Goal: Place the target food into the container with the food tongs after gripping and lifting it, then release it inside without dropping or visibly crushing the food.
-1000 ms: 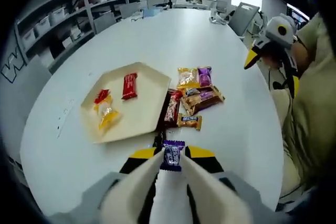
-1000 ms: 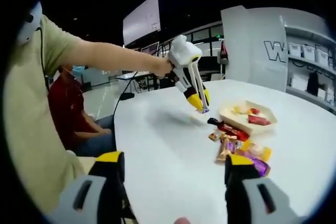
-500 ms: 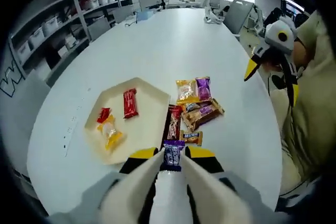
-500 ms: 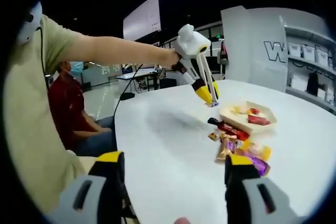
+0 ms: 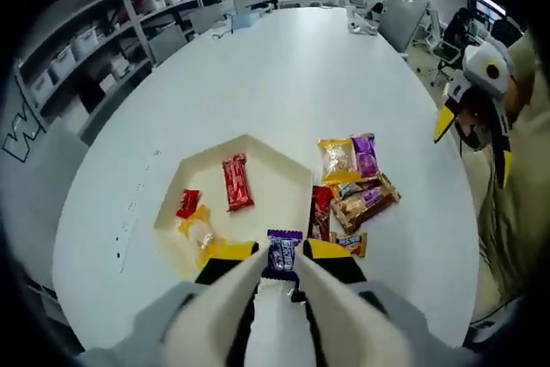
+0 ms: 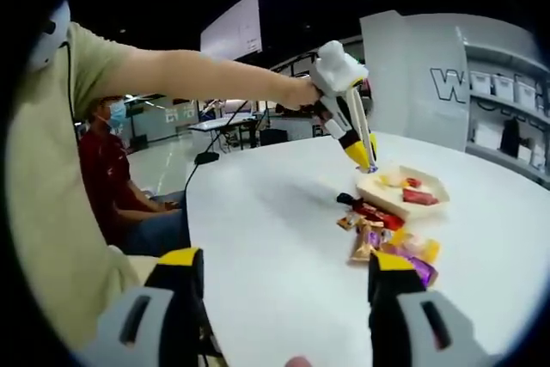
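In the left gripper view we see the left tongs (image 5: 281,257) clamped on a purple candy wrapper (image 5: 280,251), their two pale arms converging from the bottom and the yellow tips pressing the packet from both sides. The packet is held in the air over the near edge of the cream tray (image 5: 275,186). Beyond the tips, inside the tray, lie a red bar (image 5: 235,182), a small red sweet (image 5: 187,204) and a yellow-wrapped sweet (image 5: 199,231). To the right of the tips, on the white table (image 5: 258,66), sits a loose cluster of snacks (image 5: 354,182), just beside the tray.

In the right gripper view the person's left arm (image 6: 198,75) reaches out nearly straight and level from the shoulder, the hand tipped so the left tongs point down over the tray. The right tongs (image 6: 279,294) are held low near the body, above the table's near edge, jaws spread wide apart with nothing between them.
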A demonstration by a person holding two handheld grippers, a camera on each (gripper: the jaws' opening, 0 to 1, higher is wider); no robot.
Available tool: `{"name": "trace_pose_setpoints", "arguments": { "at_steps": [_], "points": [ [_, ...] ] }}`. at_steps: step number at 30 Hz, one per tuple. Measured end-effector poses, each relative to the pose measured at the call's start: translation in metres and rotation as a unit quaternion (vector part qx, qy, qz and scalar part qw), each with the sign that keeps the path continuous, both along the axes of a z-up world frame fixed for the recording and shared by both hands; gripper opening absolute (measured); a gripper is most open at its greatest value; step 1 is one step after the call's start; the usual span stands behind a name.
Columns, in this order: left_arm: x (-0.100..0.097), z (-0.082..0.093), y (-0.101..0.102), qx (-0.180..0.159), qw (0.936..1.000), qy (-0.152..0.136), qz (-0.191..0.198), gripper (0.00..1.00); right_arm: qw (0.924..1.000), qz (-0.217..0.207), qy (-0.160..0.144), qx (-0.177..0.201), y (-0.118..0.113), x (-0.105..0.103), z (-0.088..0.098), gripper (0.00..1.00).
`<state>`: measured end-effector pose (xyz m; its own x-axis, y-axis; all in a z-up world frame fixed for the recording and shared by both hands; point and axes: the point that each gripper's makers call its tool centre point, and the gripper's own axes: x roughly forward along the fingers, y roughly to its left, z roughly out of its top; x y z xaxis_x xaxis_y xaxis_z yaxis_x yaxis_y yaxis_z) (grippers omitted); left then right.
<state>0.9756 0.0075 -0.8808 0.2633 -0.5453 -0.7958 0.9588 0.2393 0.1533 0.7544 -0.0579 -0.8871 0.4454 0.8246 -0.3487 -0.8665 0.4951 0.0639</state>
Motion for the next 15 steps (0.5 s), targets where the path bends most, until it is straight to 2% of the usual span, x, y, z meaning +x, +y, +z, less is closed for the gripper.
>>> {"name": "trace_pose_setpoints", "arguments": {
  "at_steps": [6,11,15],
  "points": [
    [0.015,0.001,-0.013,-0.008,0.9999,-0.001,0.008,0.19,1.0,-0.003,0.0,-0.001,-0.003,0.001,0.0,0.77],
    [0.038,0.003,-0.019,-0.023,0.9987,0.0,0.045,0.19,1.0,-0.004,0.002,-0.002,-0.005,0.0,-0.002,0.77],
    [0.044,0.002,-0.02,-0.022,0.9982,0.001,0.055,0.19,1.0,-0.005,0.002,-0.001,-0.004,0.0,-0.001,0.77]
  ]
}}
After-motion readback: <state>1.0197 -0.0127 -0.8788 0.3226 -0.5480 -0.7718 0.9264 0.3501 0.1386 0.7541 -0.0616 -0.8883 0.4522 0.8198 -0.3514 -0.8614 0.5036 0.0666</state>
